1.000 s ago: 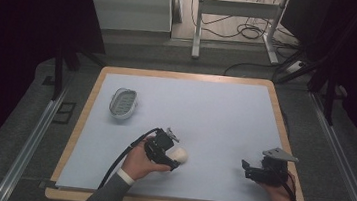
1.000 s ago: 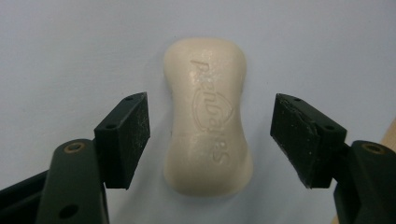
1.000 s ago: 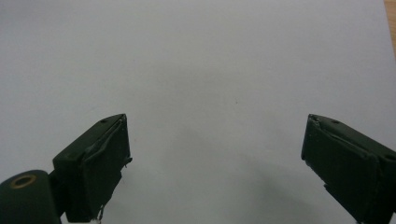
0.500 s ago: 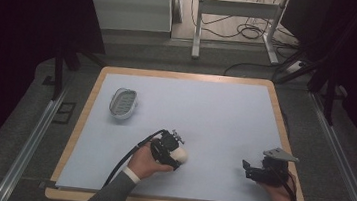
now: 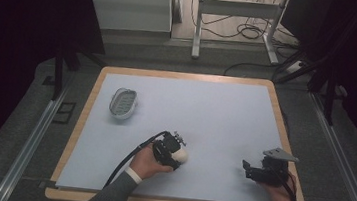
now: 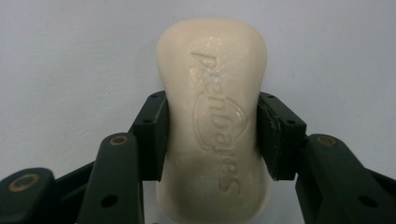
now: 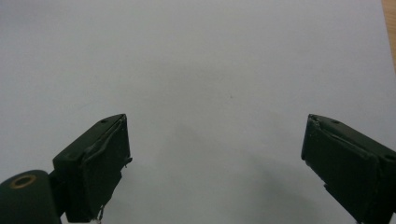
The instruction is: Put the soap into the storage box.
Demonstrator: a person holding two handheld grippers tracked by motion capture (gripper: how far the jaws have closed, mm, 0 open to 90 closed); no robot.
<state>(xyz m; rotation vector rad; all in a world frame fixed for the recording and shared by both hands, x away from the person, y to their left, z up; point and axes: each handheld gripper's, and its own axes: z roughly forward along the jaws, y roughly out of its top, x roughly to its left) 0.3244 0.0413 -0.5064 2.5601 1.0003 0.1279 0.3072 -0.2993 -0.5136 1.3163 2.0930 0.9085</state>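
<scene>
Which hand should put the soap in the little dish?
Left. The left gripper already squeezes the soap, and the dish lies on its side of the table. The right gripper is open, farther away.

The cream-coloured waisted soap bar [image 6: 215,126] has a smooth, waxy, faintly glossy face with embossed lettering. The left gripper [image 6: 212,133] is matt black plastic with brass-coloured pivot pins. The pale blue table mat [image 5: 215,114] is matt and smooth, framed in light wood. The oval grey soap dish [image 5: 123,103] looks like ribbed plastic.
</scene>
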